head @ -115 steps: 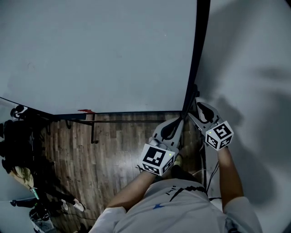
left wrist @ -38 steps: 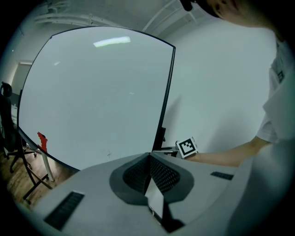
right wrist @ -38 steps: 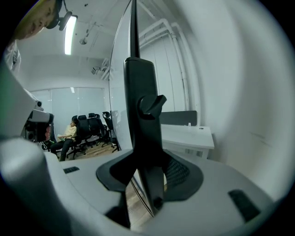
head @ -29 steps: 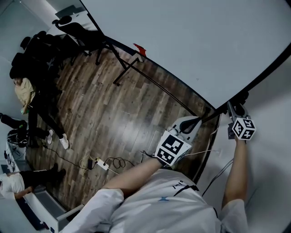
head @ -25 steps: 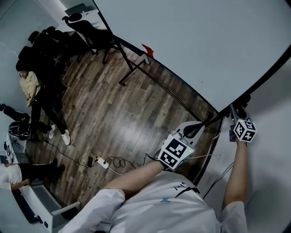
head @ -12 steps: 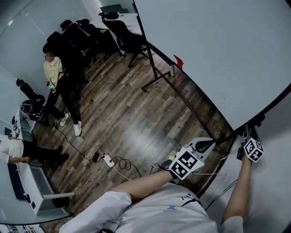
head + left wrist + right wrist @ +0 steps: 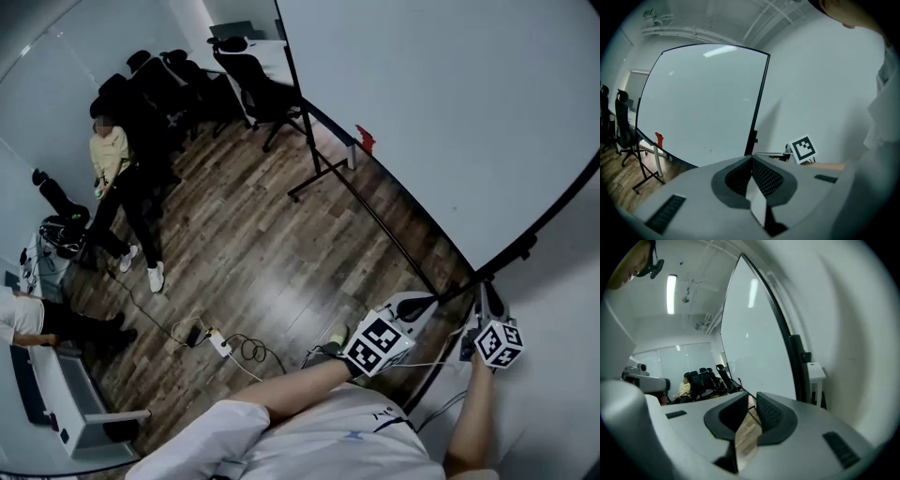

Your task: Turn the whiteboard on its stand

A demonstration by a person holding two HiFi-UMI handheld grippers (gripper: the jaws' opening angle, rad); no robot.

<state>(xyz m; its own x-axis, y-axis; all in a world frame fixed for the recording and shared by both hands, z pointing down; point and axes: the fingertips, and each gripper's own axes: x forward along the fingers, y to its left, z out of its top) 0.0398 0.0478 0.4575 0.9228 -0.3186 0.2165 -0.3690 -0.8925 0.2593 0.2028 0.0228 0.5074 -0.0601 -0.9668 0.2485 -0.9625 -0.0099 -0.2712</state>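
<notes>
The whiteboard (image 7: 450,112) stands on its black stand (image 7: 314,159), its dark side frame (image 7: 544,225) running down to near both grippers. My left gripper (image 7: 433,301) sits just under the board's lower corner. In the left gripper view its tips (image 7: 751,158) meet with nothing between them, and the whiteboard (image 7: 703,103) rises ahead. My right gripper (image 7: 484,291) is beside the frame's lower end, by the wall. Its jaws have just been closing and now leave a narrow gap (image 7: 752,397) with only floor showing through. The whiteboard (image 7: 754,348) stands apart in front of it.
A red item (image 7: 365,140) rests on the board's tray. A person in a yellow top (image 7: 112,155) stands by black office chairs (image 7: 248,80). A power strip with cables (image 7: 220,342) lies on the wood floor. The white wall (image 7: 562,375) is close on the right, with a small white table (image 7: 816,371) beyond the board.
The board has swung round over these frames, bringing the room behind it into view. The right gripper has come away from the frame edge and moved back toward the person. The left gripper stays near the lower corner.
</notes>
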